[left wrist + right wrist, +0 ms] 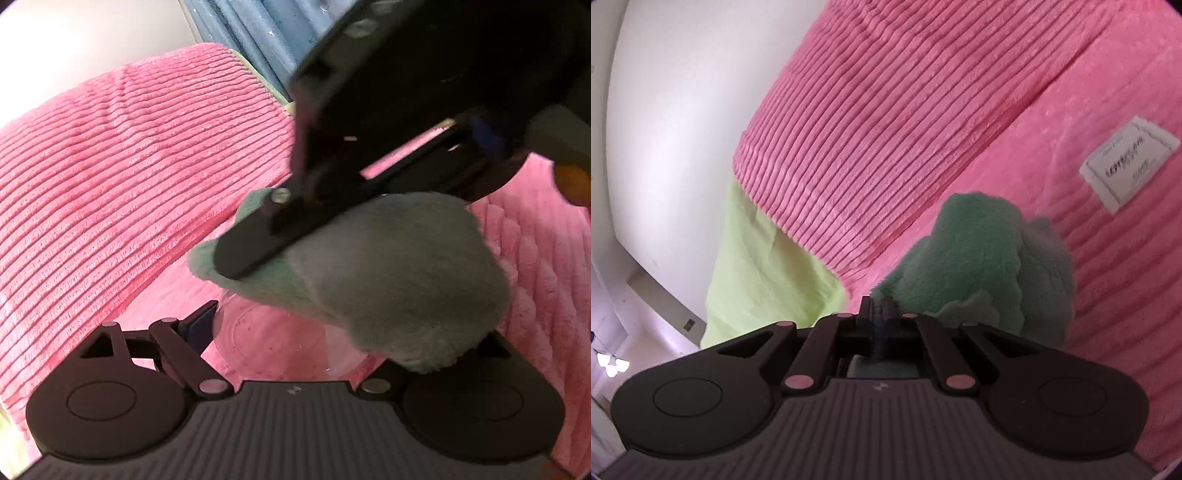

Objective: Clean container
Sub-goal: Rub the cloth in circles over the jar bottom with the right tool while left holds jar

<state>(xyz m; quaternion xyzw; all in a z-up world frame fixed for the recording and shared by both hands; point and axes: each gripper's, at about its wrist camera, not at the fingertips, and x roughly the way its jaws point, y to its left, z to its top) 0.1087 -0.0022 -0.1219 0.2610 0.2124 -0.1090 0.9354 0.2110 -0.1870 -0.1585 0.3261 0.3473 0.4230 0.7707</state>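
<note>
Left gripper (284, 332): its two black fingers are spread apart and hug a see-through cup between them. One blue-padded finger (199, 325) shows at 9 o'clock of the cup. The other finger is hidden under the cloth at 3 o'clock.

Clear container (280, 339): it sits right between the left fingers, close to the camera. Its round bottom shows, with pink blanket seen through it. I cannot tell for sure if the pads press on it, but it looks held.

Green cloth (399, 273): a soft fuzzy wad. It hangs over the cup's mouth, at 1 o'clock from the cup, and dips into the cup on the 3 o'clock side.

Right gripper (877, 306): its fingers are pressed tight together and pinch the green cloth (979, 266). In the left camera this gripper (236, 254) comes in from 1 o'clock, its tips on top of the cloth.

Pink blanket (129, 166): ribbed and fluffy, it lies under and behind everything.

White tag (1126, 166): sewn on the blanket, at 2 o'clock from the cloth, well apart.

Green sheet (757, 266): pale, under the blanket at 10 o'clock.

Blue curtain (266, 40): far back, at 12 o'clock.
</note>
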